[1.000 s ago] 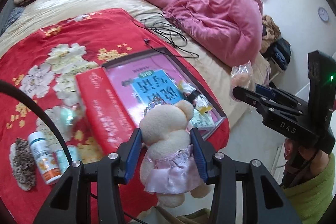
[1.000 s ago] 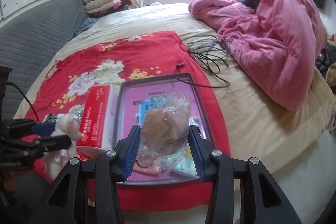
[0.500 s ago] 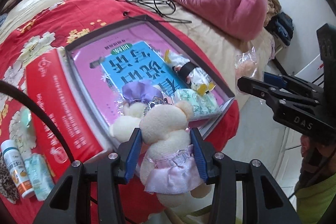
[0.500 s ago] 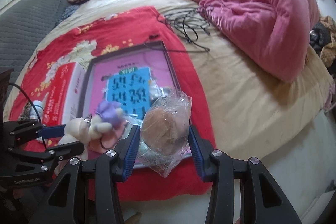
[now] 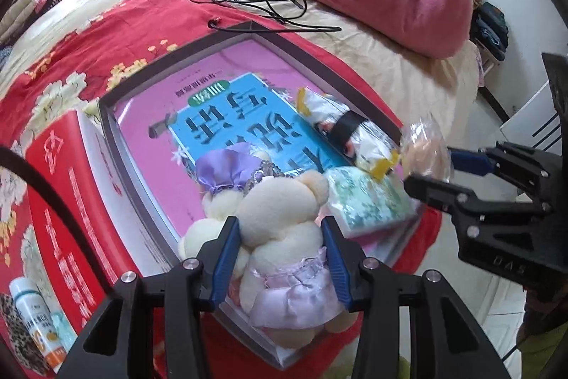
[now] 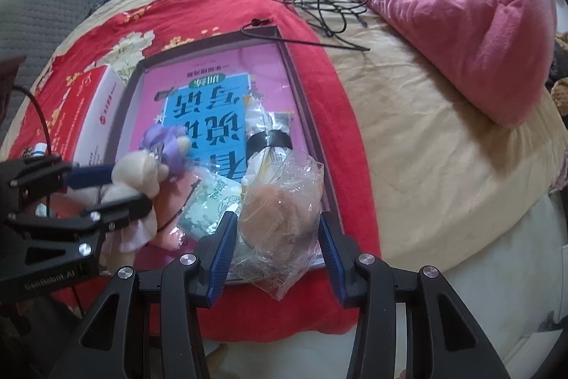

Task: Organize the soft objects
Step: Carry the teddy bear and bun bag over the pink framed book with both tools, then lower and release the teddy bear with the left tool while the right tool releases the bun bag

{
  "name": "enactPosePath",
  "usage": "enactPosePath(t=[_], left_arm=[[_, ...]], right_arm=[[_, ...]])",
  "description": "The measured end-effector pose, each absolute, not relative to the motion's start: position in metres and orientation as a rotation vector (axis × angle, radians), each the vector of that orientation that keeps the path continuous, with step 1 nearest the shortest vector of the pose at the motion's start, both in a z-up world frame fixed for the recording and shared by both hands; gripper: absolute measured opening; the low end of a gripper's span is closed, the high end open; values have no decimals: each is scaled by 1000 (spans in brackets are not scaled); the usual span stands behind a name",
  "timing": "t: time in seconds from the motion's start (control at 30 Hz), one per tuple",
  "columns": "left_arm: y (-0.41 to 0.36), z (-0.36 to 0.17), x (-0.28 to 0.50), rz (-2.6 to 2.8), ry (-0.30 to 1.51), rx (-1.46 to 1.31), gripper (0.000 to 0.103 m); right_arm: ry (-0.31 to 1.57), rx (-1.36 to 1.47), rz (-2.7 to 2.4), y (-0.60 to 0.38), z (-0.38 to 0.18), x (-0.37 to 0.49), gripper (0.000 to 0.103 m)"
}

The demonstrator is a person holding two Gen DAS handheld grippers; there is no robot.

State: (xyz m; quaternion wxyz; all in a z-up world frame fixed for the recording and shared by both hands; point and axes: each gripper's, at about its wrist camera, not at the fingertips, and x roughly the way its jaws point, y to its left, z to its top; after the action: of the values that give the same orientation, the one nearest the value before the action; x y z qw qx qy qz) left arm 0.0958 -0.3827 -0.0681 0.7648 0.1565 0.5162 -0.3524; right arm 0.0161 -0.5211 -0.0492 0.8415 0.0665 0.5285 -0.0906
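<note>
Your left claw (image 5: 280, 258) is pinching the cream teddy bear (image 5: 284, 237) in its lilac dress, right over the near end of the grey tray (image 5: 106, 116) on the bed. Your right claw (image 6: 277, 237) is clamped on the clear bag (image 6: 280, 219) with something brown inside, above the tray's near right corner, just beside the tissue pack (image 6: 209, 205).

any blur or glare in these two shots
Left wrist view: the bagged bun in the right tongs is smeared by motion blur, and the window corner is blown out. Right wrist view: sharper, though the teddy bear looks soft; fisheye bends the tray edges.
</note>
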Motion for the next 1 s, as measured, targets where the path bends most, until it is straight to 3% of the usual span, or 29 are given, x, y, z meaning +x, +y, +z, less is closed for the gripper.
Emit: enactPosePath(t=[0.8, 1.0], left_arm=[[-381, -70, 86, -812, 1134, 319, 49], [-377, -68, 85, -816, 1143, 301, 51]], right_arm=[[1125, 107, -219, -525, -67, 22, 49], [1107, 117, -207, -524, -61, 19, 57]])
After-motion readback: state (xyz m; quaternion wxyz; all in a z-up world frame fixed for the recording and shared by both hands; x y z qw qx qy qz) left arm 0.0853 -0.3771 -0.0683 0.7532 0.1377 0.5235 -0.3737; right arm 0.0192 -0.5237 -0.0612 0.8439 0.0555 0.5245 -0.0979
